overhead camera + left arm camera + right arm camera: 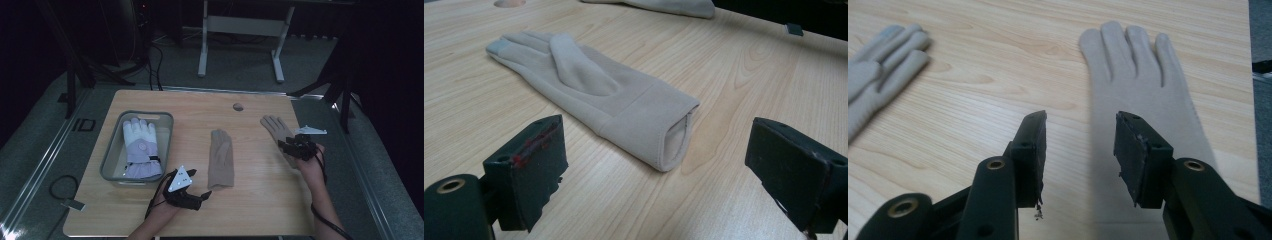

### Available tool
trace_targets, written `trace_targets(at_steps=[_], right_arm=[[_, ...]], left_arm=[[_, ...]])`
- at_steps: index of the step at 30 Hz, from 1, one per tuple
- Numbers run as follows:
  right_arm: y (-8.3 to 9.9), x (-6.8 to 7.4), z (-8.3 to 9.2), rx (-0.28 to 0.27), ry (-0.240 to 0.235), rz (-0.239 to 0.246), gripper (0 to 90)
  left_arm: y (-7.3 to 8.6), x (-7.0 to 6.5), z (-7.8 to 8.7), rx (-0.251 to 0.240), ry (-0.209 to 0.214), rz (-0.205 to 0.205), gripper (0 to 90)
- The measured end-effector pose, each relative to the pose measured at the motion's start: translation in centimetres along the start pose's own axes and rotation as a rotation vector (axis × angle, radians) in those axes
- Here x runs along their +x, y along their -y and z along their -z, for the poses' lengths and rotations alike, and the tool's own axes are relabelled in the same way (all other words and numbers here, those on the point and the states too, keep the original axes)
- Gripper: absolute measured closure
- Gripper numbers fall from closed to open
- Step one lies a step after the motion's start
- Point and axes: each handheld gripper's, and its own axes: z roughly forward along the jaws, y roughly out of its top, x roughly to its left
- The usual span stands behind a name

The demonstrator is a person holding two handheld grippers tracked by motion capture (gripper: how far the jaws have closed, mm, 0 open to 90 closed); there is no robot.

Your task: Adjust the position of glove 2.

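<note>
Fingers of the right gripper [1080, 155]: two black pads [1030, 150], parted with a gap between them, nothing clamped, poised over the cuff end of a flat beige fabric glove [1143, 85].

Beige glove, right: lies palm-flat near the right edge of the light wooden table [200, 105], fingertips toward the far edge; in the high view its cuff is partly covered by the right gripper [296, 146]. The right hand [311, 162] comes in from the near right corner, forearm angled up the table, gripper pointing away from the person and low over the glove.

Second beige fabric glove [221, 158]: middle of the table, lengthwise, fingers toward the far edge, cuff toward the near edge.

Left gripper [192, 196]: jaws spread wide, empty, level with the table near its near edge, aimed at the open cuff of the middle glove [594, 90], close to it without touching. The left hand [165, 202] rests low on the table.

Grey plastic rectangular basket [112, 150]: near the left edge, holding a white and lilac padded ski glove [141, 148].

Small round brownish mark [238, 106]: by the far edge.
</note>
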Motion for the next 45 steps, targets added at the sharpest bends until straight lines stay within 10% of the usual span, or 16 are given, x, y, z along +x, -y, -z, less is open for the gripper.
trace_targets(at_steps=[4,24,27,37,45], right_arm=[[-0.1,-1.3,-0.8,0.029,0.022,0.071,57.2],[1.7,-4.6,-3.9,0.085,0.023,-0.057,64.7],[1.7,-4.2,-3.7,0.088,0.035,-0.083,81.5],[1.2,-0.7,-1.4,0.019,0.082,-0.278,87.5],[1.7,2.9,1.6,0.015,0.139,-0.291,87.6]], left_arm=[[-0.1,-0.2,0.0,-0.004,0.009,0.000,9.6],[0.1,-0.2,0.0,0.003,0.017,0.002,9.6],[0.1,-0.3,-0.1,0.010,0.012,-0.009,9.6],[0.0,-0.3,0.0,0.005,0.002,-0.014,9.7],[-0.1,-0.2,0.2,-0.001,0.001,-0.009,9.7]])
